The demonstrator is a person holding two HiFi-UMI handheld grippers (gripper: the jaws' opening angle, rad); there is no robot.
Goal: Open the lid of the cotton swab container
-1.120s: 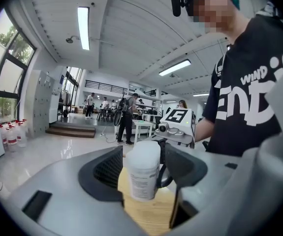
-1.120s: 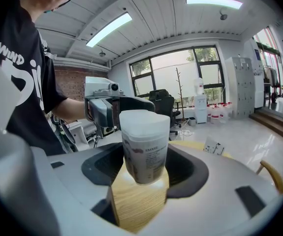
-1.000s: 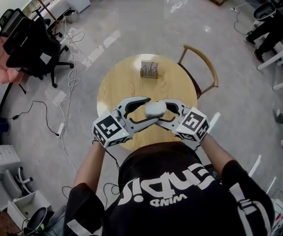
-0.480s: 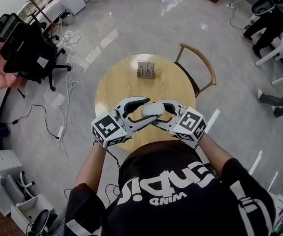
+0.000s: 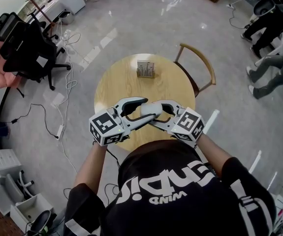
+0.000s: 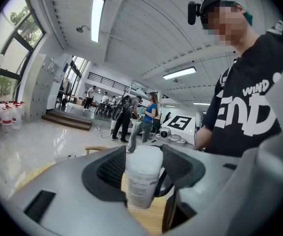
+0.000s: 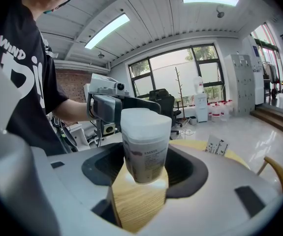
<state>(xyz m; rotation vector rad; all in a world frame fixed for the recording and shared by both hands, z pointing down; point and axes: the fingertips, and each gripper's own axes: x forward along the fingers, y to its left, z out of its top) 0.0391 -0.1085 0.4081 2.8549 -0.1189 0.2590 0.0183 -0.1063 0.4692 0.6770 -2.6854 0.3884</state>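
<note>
- Your left tool (image 6: 142, 170): the jaws have just been closing. They now stand fairly wide, with the pads against the lid (image 6: 144, 157), the white cap at frame centre.
- Your right tool (image 7: 143, 167): the jaws are set on the labelled body of the cotton swab container (image 7: 144, 154). It is upright between the pads and apparently lifted off the wood below.
- Container position: in the head view it sits at frame centre, bridged by both tools, over the near part of the round surface (image 5: 126, 77).
- Change: compared with a second ago, only the left grip has tightened; both tools meet at the same spot.
- Meaning: the lid is still seated. With cap and body each gripped, the opening pull or twist looks ready to begin.
- Beyond: a small card stand (image 5: 145, 69) sits at the surface's far edge, and a chair (image 5: 200, 63) is at upper right.
</note>
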